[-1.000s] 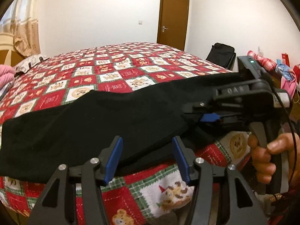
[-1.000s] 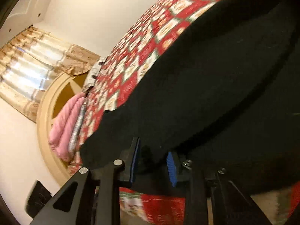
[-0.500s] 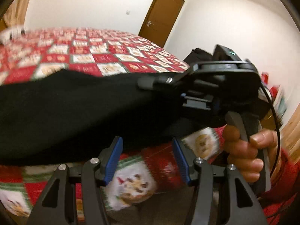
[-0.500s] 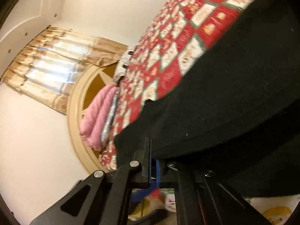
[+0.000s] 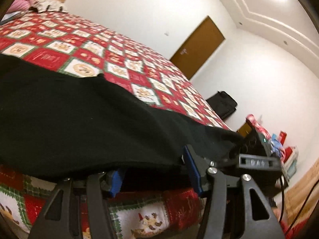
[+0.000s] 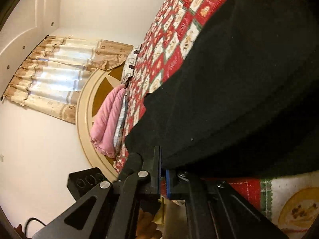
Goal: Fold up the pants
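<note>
Black pants (image 5: 83,115) lie lengthwise across the near side of a bed with a red Christmas quilt (image 5: 119,55). In the left wrist view my left gripper (image 5: 154,171) is open at the pants' near edge. The hem droops over its blue pads (image 5: 192,171), which do not press on it. The right gripper's body (image 5: 257,161) shows further right along the same edge, its fingertips hidden by cloth. In the right wrist view the pants (image 6: 239,91) fill the right side, and my right gripper (image 6: 162,165) is shut on their near edge.
A pink blanket (image 6: 107,119) and a pillow lie at the head of the bed by a round headboard (image 6: 81,119) and a curtain (image 6: 49,75). Beyond the foot are a brown door (image 5: 197,45), a black bag (image 5: 222,104) and a heap of clothes (image 5: 259,127).
The right gripper's jaws have closed on the pants' edge. The left gripper has rolled and moved in, so the hem now hangs over its pads.
</note>
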`<state>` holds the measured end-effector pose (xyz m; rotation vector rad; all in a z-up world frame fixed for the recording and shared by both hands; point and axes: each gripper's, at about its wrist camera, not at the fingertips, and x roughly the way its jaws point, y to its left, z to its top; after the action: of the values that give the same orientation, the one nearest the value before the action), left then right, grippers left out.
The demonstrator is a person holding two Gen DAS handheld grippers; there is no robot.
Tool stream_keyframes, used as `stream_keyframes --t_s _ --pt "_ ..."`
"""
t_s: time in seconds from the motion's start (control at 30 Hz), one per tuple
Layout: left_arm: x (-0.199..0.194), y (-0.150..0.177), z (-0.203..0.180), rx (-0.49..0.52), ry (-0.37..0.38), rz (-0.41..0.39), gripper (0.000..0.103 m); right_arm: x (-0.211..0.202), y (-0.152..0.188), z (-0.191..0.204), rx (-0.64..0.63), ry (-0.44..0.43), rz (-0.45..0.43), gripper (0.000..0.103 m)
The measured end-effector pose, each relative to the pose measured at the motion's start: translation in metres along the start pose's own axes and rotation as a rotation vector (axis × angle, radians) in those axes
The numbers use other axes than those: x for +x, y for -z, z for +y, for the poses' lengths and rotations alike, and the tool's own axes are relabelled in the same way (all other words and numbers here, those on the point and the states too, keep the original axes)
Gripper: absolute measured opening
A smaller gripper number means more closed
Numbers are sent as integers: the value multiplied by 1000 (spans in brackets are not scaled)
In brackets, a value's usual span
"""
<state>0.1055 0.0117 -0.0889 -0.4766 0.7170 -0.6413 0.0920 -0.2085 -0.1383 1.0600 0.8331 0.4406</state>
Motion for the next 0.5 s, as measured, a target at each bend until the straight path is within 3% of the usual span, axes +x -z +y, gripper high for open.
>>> stream_keyframes --t_s 0.07,0.17,0.2,0.3,0.37,0.43,0.5 --pt "3 1 4 -24 -11 14 52 3 1 -4 10 5 5 3" --pt "19 6 4 -6 -56 73 20 5 2 -7 8 26 -6 4" --pt "24 8 5 4 -85 93 14 4 3 -6 -1 49 -12 4" --pt "27 8 15 -44 -79 102 9 -3 1 2 -45 163 6 5" --pt "24 4 14 -24 -103 95 8 -22 2 4 -41 152 5 5" --pt "20 1 13 -12 -113 87 8 -46 -1 7 -53 161 -37 5" --pt "15 -1 12 -17 -96 79 8 -91 -8 9 -76 191 -138 5"
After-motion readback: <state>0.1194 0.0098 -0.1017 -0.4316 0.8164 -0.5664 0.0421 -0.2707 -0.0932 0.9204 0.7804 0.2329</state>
